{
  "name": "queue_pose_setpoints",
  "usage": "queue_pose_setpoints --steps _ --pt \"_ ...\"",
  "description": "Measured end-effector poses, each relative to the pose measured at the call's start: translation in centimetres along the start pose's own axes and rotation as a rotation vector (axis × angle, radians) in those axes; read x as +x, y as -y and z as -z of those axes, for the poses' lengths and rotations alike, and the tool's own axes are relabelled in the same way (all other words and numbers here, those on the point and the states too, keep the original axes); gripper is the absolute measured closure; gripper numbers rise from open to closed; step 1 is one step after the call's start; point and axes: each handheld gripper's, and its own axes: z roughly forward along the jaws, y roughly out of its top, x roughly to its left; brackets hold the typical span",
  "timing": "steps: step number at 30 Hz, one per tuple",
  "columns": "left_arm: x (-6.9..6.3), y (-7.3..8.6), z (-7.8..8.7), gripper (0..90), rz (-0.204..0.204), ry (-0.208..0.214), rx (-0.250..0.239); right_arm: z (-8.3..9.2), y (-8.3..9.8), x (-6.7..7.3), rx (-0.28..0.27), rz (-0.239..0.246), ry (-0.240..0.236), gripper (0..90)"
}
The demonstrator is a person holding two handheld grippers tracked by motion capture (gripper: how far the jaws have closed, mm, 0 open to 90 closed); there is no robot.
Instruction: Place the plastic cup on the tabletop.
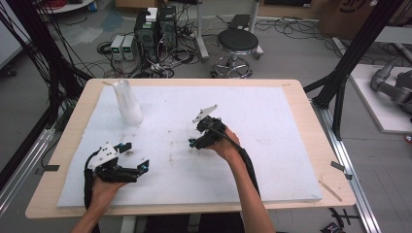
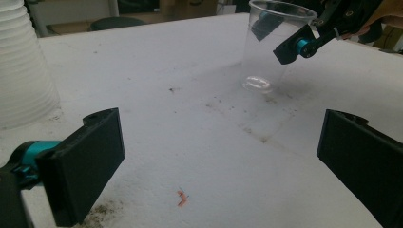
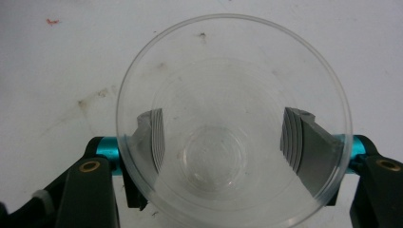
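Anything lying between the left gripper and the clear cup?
Only bare white mat with dirt specks and a small orange scrap, seen in the left gripper view before the clear cup.

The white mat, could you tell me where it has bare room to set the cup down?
The white mat is bare across its whole right half, from the right claw holding the clear cup out to the table edge. The middle front strip between the claws is free too. The back left corner is taken by the stack of cups.
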Motion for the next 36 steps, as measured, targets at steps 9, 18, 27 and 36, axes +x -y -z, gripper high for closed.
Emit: queue_pose_setpoints --steps 9,18,27,36 --pt "0.1 0.0 0.0 1.8 -0.001 0.006 0.002 -0.8 0.7 0.0 0.010 -0.029 -0.006 14.4" --pt "0.2 0.0 0.0 1.8 0.011 0.009 0.002 0.5 2.1 0.4 -0.041 -0.057 0.020 14.1" --pt "0.2 0.0 0.0 1.8 0.026 0.002 0.001 4.4 6.6 1.1 -0.192 -0.092 0.075 14.2" --pt "0.2 0.0 0.0 1.8 0.024 -0.011 0.001 7.2 12.0 0.7 -0.271 -0.187 0.188 14.2"
